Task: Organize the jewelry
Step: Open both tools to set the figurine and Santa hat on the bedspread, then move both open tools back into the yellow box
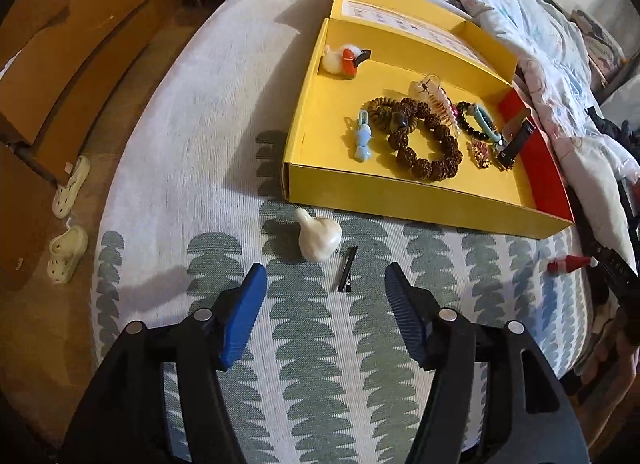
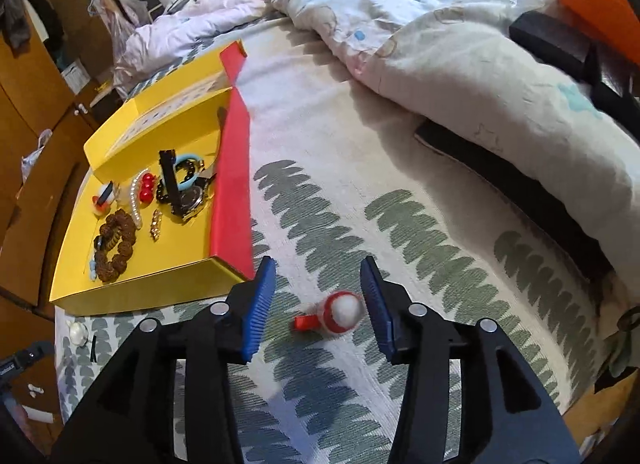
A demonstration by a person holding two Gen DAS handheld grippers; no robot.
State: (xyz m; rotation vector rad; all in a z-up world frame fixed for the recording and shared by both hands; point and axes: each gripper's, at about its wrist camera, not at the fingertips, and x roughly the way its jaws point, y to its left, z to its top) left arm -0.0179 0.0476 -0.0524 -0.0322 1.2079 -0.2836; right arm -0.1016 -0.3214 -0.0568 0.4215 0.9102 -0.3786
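The right hand-held gripper [image 2: 318, 284] hangs spread over the red-and-white pompom clip [image 2: 336, 313] on the bed [image 2: 400, 168], the yellow box [image 2: 136, 284] at ten o'clock. Likely light and squashy, best pinched across its red band. The left hand-held gripper [image 1: 326, 284] is spread too, empty.

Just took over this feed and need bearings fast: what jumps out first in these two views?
The yellow box on the bed, holding a brown bead bracelet among other pieces. In front of it lie a white shell-like charm and a black clip, ahead of the open left tool. A red-and-white pom-pom clip sits between the open right tool's fingers.
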